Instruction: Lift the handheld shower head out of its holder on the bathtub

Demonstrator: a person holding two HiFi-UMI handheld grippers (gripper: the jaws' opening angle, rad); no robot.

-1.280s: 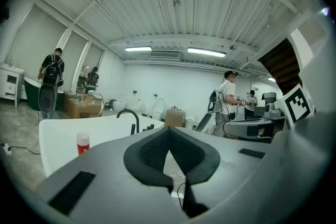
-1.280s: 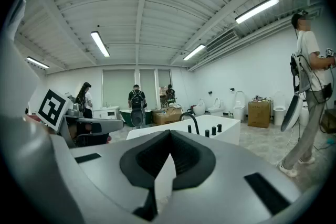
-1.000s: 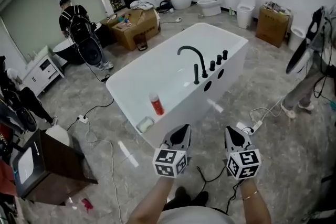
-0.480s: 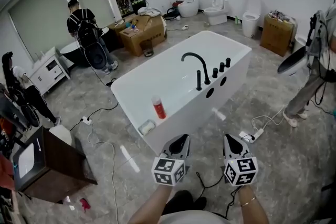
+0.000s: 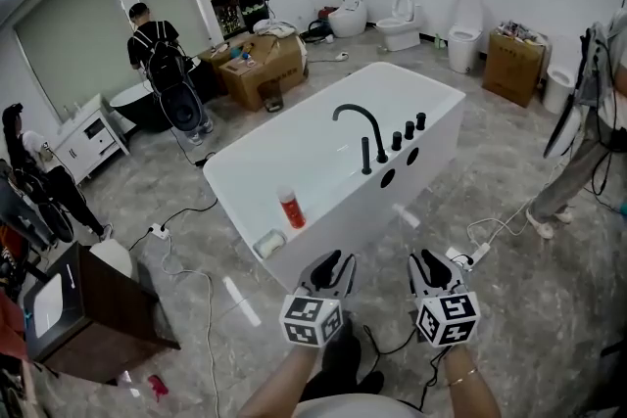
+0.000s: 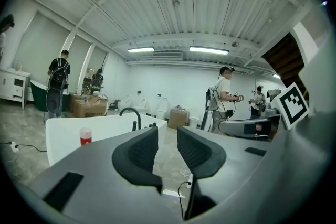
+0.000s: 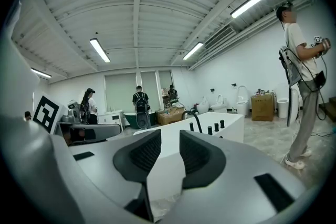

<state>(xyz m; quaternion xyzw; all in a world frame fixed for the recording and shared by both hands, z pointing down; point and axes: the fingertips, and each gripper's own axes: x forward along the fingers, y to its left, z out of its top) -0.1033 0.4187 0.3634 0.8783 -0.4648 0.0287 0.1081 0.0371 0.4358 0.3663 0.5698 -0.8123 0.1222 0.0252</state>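
Left gripper [image 5: 331, 261]: jaws have just been opening and now stand part-way apart, with nothing between them. Right gripper [image 5: 431, 261]: likewise, empty.

Both are well short of the white rectangular freestanding bathtub [image 5: 343, 206] at 12 o'clock.

On its near rim stands a slim black upright handheld shower head [image 5: 366, 155] in its holder. That is probably it; it is small in view.

Judged rigid, light and smooth-coated, so slippery, and a hose may drag. Best hold is mid-shaft, drawn straight up.

Count:
- one black arched spout [image 5: 370, 116], just beside it at 1 o'clock
- three black knobs [image 5: 409, 130] at its 2 o'clock
- one red bottle [image 5: 290, 209] at its 8 o'clock
- two grippers
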